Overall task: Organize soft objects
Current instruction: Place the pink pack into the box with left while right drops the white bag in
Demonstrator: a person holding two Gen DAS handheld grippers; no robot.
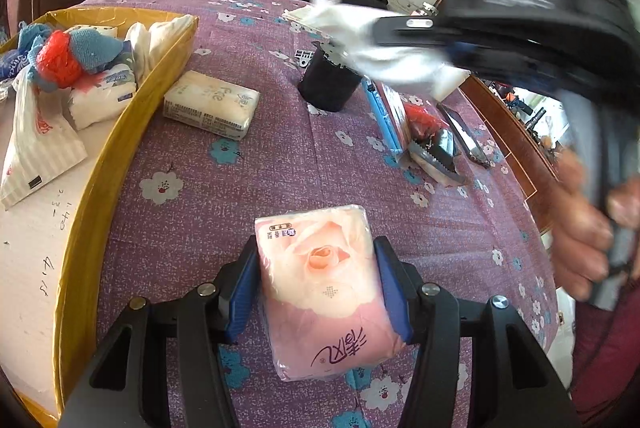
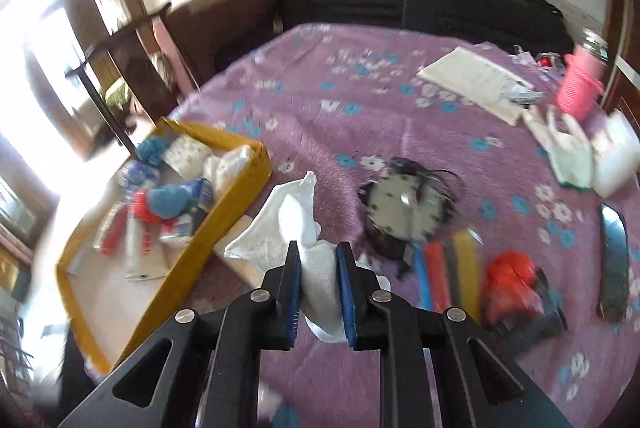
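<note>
Yellow cardboard box already holds several tissue packs; your left gripper clamps a pink tissue pack, and a beige pack waits outside. Right view: your right gripper pinches a white cloth, not yet boxed.

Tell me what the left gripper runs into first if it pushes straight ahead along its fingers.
Probably bare purple floral tablecloth: the left gripper, clamping the pink rose-print tissue pack, points down at open cloth. Depth is unclear; the black cylindrical cup stands farther on.
</note>
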